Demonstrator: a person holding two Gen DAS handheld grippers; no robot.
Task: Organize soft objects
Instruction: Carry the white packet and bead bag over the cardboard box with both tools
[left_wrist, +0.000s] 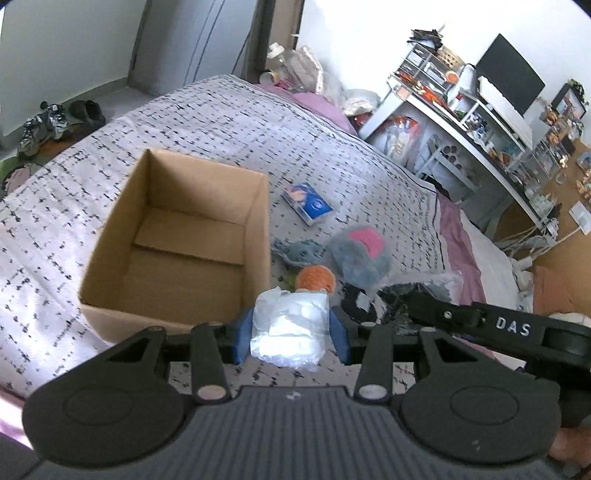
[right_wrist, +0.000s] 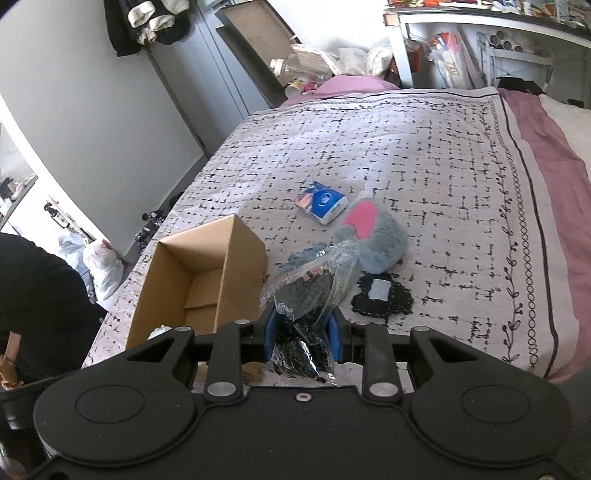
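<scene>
My left gripper (left_wrist: 291, 332) is shut on a white plastic-wrapped soft pack (left_wrist: 290, 334), held above the bed just right of an open cardboard box (left_wrist: 177, 236). My right gripper (right_wrist: 303, 332) is shut on a clear bag with dark fabric inside (right_wrist: 306, 295), held beside the box (right_wrist: 207, 280). On the bed lie a grey plush with a pink patch (left_wrist: 360, 254) (right_wrist: 373, 236), a blue-grey plush (left_wrist: 301, 251), an orange ball (left_wrist: 316, 278), a blue tissue pack (left_wrist: 307, 203) (right_wrist: 322, 201) and a black cloth patch (right_wrist: 382, 295).
The bed has a white patterned cover (right_wrist: 406, 147) over a pink sheet (right_wrist: 546, 155). A cluttered white desk (left_wrist: 480, 122) stands to the right of the bed. Shoes (left_wrist: 55, 125) lie on the floor beyond it. The right gripper's body (left_wrist: 498, 325) shows in the left wrist view.
</scene>
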